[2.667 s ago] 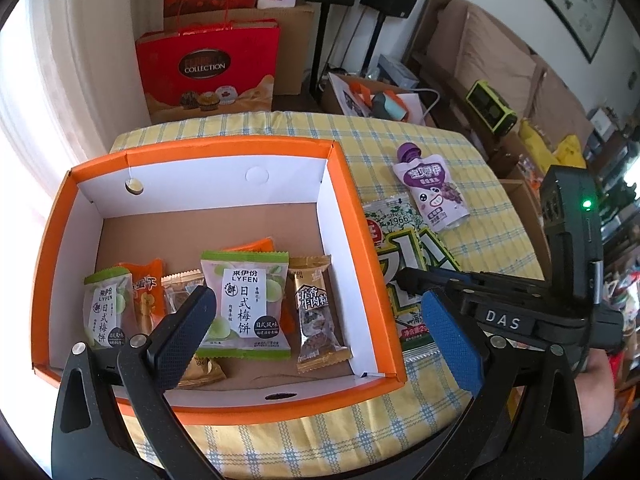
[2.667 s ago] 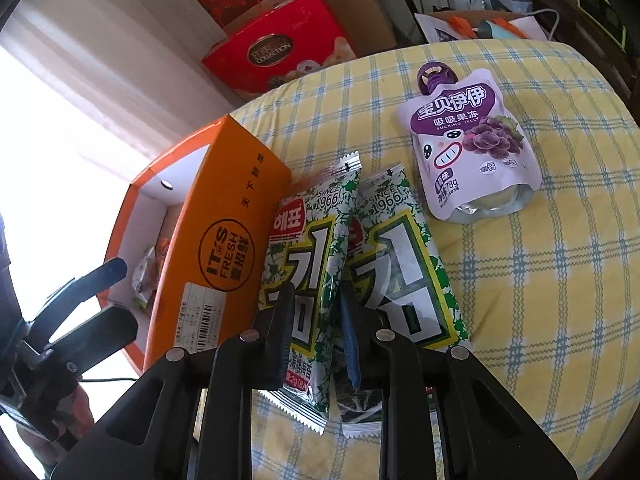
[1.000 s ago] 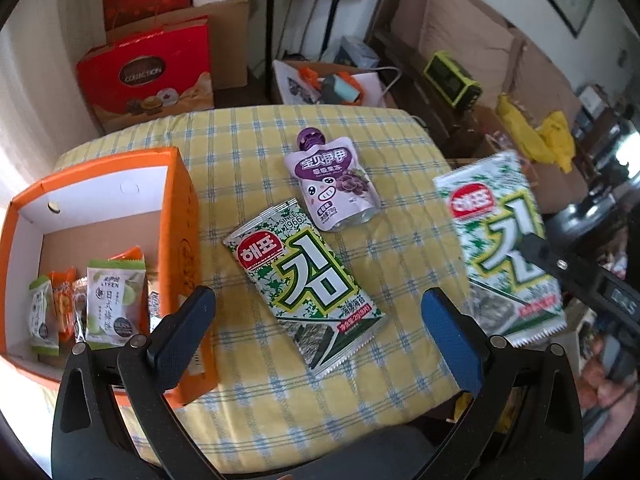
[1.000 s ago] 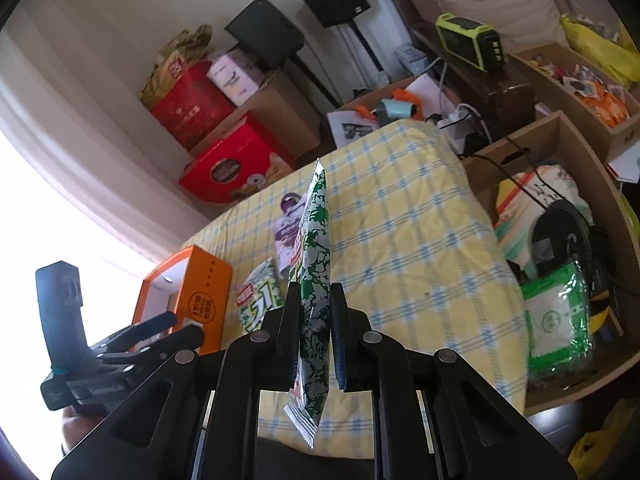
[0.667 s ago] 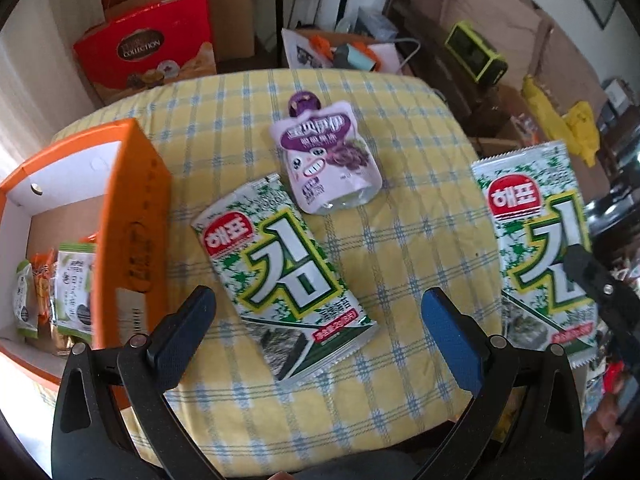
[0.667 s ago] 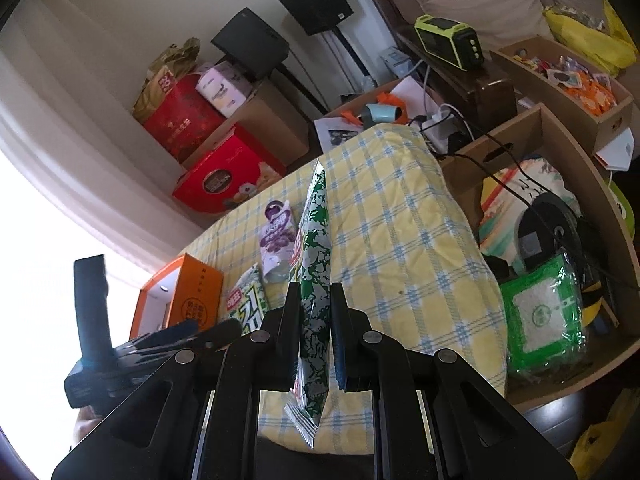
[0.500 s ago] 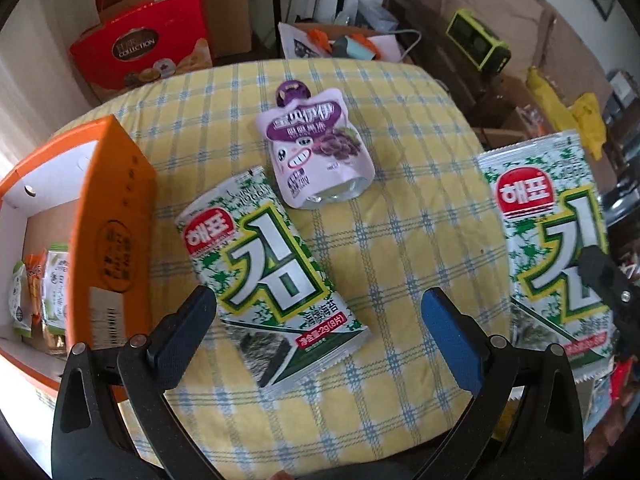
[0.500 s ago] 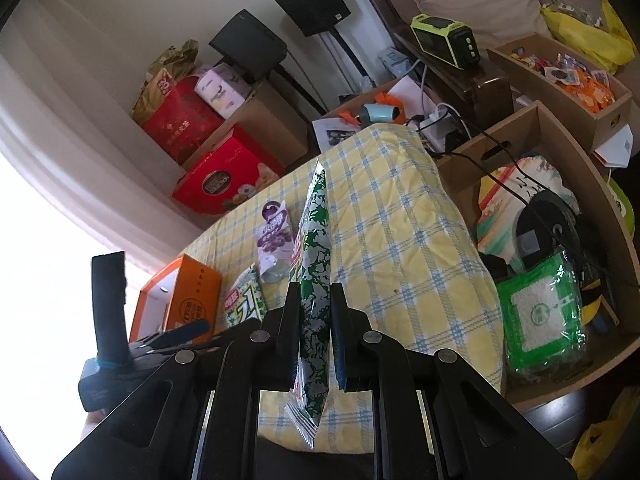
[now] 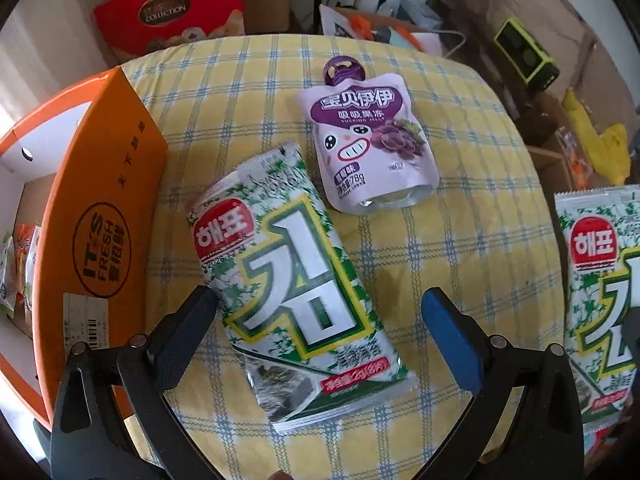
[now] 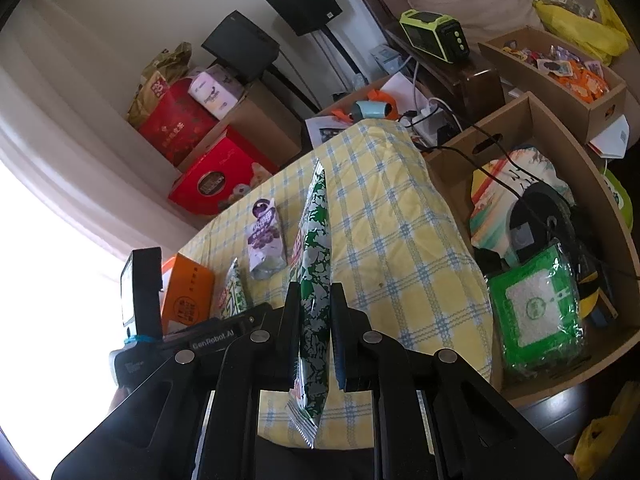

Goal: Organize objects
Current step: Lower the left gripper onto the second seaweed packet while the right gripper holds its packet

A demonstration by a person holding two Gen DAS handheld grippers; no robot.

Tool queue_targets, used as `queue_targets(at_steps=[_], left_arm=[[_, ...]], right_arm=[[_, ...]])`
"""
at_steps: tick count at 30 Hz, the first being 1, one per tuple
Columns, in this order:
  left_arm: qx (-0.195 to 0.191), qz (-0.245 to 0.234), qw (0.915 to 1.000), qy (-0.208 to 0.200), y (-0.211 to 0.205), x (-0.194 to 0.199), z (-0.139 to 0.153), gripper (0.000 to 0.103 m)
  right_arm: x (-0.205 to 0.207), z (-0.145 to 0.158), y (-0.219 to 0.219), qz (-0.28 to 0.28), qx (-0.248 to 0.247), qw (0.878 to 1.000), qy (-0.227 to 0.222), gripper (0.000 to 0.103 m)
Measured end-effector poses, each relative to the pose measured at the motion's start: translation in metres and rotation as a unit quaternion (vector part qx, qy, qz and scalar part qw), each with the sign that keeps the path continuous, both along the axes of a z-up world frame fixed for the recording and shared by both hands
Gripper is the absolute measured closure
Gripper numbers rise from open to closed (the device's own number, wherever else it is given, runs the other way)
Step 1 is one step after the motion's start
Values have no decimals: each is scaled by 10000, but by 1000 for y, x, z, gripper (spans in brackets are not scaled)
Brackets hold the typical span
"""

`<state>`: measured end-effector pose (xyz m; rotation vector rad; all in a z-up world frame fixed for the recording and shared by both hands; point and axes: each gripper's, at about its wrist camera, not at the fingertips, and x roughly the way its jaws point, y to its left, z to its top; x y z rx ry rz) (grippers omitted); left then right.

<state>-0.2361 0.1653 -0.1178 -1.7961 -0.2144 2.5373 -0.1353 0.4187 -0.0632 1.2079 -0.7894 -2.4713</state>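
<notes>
A green-and-white seaweed packet (image 9: 296, 292) lies on the yellow checked tablecloth (image 9: 472, 248). My left gripper (image 9: 320, 304) is open and hovers over its lower half, one finger on each side. A purple jelly pouch (image 9: 368, 140) lies just beyond it. My right gripper (image 10: 315, 304) is shut on a second seaweed packet (image 10: 314, 264), held edge-on above the table's near right side; this packet also shows at the right edge of the left wrist view (image 9: 600, 292). The orange box (image 9: 104, 232) stands at the left with small snack packets inside.
A red gift box (image 9: 172, 20) and cardboard boxes stand behind the table. To the right of the table, an open cardboard bin (image 10: 560, 240) holds a green packet and other items. Speakers (image 10: 304, 0) and a sofa are at the back.
My left gripper has swung from over the orange box to over the seaweed packet on the cloth and come closer. My right gripper has lifted its seaweed packet off the table.
</notes>
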Motion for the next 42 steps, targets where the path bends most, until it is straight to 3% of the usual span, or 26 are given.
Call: queue_targets(at_steps=[11, 12, 14, 21, 32, 38, 41, 42], left_arm=[[-150, 7, 9999, -54, 0, -2, -13, 2], [-151, 4, 9999, -20, 0, -1, -13, 4], [-244, -59, 9996, 92, 1, 1, -10, 19], [-243, -314, 9991, 178, -1, 3, -7, 24], [-532, -637, 9944, 660, -1, 20, 28, 30], [-450, -751, 9927, 828, -11, 27, 46, 38], [-413, -799, 9931, 749, -17, 28, 43, 47], [-424, -813, 9934, 690, -20, 30, 41, 67]], right_arm=[[-1, -2, -4, 43, 5, 10000, -22, 91], [0, -2, -4, 38, 2, 10000, -23, 91], [0, -2, -4, 21, 1, 10000, -17, 91], [1, 0, -4, 14, -25, 10000, 32, 91], [2, 15, -15, 81, -1, 9998, 157, 91], [3, 22, -24, 167, 43, 9996, 213, 91], [3, 24, -30, 207, 45, 9995, 229, 91], [3, 24, -32, 218, 31, 9995, 230, 91]])
